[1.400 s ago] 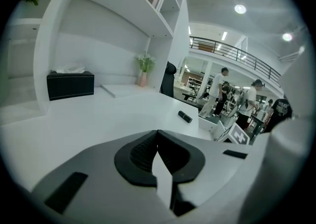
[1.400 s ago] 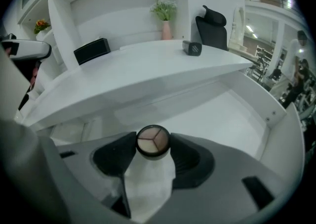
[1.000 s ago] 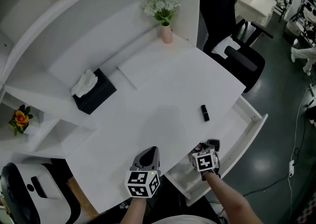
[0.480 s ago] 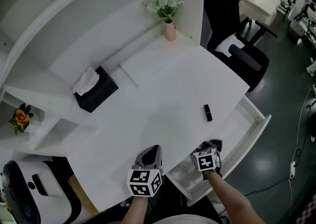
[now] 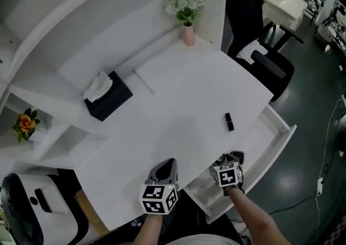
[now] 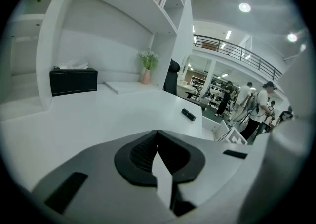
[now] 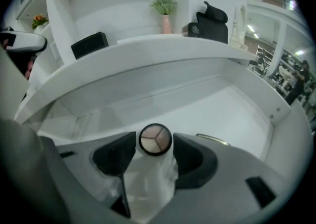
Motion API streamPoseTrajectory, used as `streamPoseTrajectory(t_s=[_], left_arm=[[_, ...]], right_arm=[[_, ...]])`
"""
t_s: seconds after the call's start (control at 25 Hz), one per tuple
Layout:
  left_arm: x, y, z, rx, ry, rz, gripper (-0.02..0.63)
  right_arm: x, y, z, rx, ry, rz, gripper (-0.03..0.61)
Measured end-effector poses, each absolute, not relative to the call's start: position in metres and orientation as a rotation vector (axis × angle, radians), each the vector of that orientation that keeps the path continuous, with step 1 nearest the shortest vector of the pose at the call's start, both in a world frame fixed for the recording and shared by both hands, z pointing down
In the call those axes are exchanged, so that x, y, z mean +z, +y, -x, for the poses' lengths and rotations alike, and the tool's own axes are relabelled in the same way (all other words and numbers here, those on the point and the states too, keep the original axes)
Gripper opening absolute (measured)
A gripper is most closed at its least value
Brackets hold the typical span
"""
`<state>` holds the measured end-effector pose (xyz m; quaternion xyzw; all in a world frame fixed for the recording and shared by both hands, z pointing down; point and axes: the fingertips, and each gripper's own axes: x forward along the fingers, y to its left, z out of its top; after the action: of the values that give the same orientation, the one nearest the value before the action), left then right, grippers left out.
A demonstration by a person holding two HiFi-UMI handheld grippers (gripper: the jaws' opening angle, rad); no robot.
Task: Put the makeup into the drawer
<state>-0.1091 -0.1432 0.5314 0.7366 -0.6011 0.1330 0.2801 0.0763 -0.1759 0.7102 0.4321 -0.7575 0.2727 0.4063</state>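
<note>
Holding compact (image 7: 155, 139) clamped in right gripper (image 5: 230, 158), over near end of open drawer (image 5: 277, 140). Lower close to floor before releasing. Left gripper (image 6: 157, 136) closed, empty, by worktop (image 5: 178, 103) front edge.

Left gripper (image 5: 164, 165): jaws pressed together with nothing between them; held just left of the drawer (image 5: 259, 146), pointing away from the person.
Right gripper (image 5: 229, 158): jaws closed on a small round compact (image 7: 155, 139); held over the drawer's near end, aimed into it.
Left forearm (image 5: 150, 231): only a short stretch shows, left of the drawer.
Right forearm (image 5: 254, 221): bare, reaching toward the drawer's near end.
</note>
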Motion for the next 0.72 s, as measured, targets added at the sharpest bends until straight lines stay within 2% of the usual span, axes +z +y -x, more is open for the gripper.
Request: streamPoseTrajectory(t_s=[0.72], left_arm=[[0.515, -0.129, 0.101, 0.313, -1.523, -2.095, 0.002]], right_arm=[[0.605, -0.158, -0.086, 0.74, -2.071, -1.369, 0.222]])
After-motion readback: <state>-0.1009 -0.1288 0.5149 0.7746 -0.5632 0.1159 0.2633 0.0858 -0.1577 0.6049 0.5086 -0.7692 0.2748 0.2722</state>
